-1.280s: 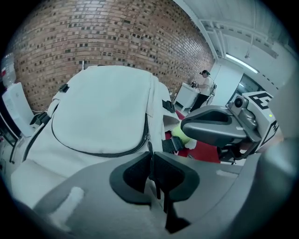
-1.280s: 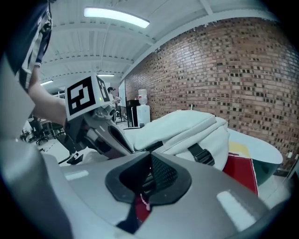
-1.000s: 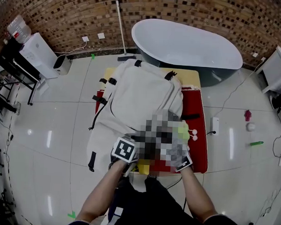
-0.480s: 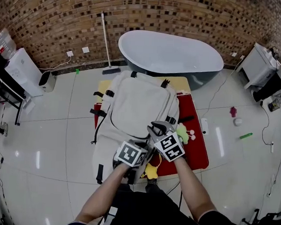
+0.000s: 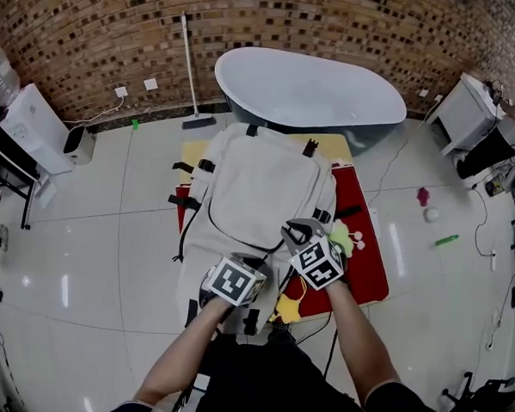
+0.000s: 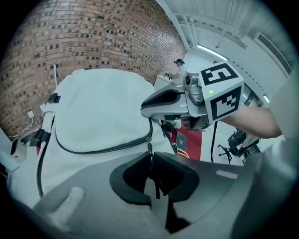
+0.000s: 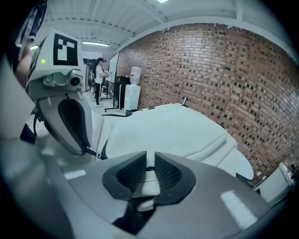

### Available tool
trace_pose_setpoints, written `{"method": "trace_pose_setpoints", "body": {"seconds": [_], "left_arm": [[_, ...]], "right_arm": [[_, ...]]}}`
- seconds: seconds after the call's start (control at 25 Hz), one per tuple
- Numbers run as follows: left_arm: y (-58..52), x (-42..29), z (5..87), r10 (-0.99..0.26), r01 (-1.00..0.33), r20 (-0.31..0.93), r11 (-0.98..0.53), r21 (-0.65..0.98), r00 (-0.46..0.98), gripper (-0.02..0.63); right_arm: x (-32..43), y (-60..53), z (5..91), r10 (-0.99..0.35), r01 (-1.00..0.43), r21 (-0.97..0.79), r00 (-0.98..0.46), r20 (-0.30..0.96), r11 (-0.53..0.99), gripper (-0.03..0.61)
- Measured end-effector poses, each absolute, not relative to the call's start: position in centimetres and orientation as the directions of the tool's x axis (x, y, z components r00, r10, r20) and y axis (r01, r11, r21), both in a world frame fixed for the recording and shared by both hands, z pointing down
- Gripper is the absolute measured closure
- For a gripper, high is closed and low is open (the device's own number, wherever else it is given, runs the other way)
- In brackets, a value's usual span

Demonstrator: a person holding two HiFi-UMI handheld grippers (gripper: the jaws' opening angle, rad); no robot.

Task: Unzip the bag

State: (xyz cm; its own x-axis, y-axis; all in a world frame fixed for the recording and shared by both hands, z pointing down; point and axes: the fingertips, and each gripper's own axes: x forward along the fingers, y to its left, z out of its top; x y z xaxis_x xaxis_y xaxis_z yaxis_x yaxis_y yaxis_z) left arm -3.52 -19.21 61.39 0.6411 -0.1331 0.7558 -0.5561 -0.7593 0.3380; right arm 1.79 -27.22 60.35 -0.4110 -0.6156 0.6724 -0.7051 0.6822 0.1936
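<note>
A light grey backpack [image 5: 259, 184] lies flat on a red mat, its near end towards me. A dark zipper [image 6: 103, 149] curves round its front panel. My left gripper [image 5: 261, 266] sits at the near end, shut on the small metal zipper pull [image 6: 150, 148], which runs down between its pads. My right gripper [image 5: 296, 233] hovers just right of it over the bag's near right corner. Its jaws are closing to a narrow gap, with pale bag fabric [image 7: 177, 130] showing in the gap, and the pads do not visibly press on it.
A white bathtub [image 5: 311, 87] stands beyond the table, with a broom [image 5: 191, 68] against the brick wall. The red mat [image 5: 361, 206] holds a yellow toy [image 5: 288, 307] and a green-white toy [image 5: 342, 240] beside the bag. A white appliance [image 5: 25, 124] stands at the left.
Both grippers stay at the bag's near end. The right gripper has edged slightly farther up the bag, and the head view has shifted a little.
</note>
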Motion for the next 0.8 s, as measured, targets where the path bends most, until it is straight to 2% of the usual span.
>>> {"method": "trace_pose_setpoints", "body": {"seconds": [0.32, 0.4, 0.72, 0.76, 0.8], "left_arm": [[-20.3, -6.9, 60.1, -0.180, -0.566, 0.746, -0.767, 0.302, 0.641, 0.582], [-20.6, -7.5, 59.8, -0.192, -0.577, 0.744, -0.760, 0.300, 0.640, 0.583], [-21.2, -8.4, 59.1, -0.222, -0.587, 0.742, -0.762, 0.273, 0.633, 0.583], [-21.0, -8.3, 59.0, -0.215, -0.580, 0.734, -0.762, 0.286, 0.645, 0.583], [-20.9, -8.1, 58.9, -0.209, -0.573, 0.725, -0.763, 0.299, 0.657, 0.583]], "right_arm": [[1.4, -26.9, 61.2, -0.598, -0.677, 0.224, -0.387, 0.701, 0.701, 0.543], [1.6, -27.0, 61.3, -0.601, -0.674, 0.238, -0.374, 0.706, 0.699, 0.572], [1.3, -26.7, 59.7, -0.611, -0.683, 0.219, -0.406, 0.679, 0.697, 0.572], [0.7, -26.4, 58.7, -0.609, -0.674, 0.204, -0.443, 0.658, 0.710, 0.563], [-0.1, -26.0, 57.8, -0.597, -0.653, 0.188, -0.487, 0.638, 0.734, 0.503]]}}
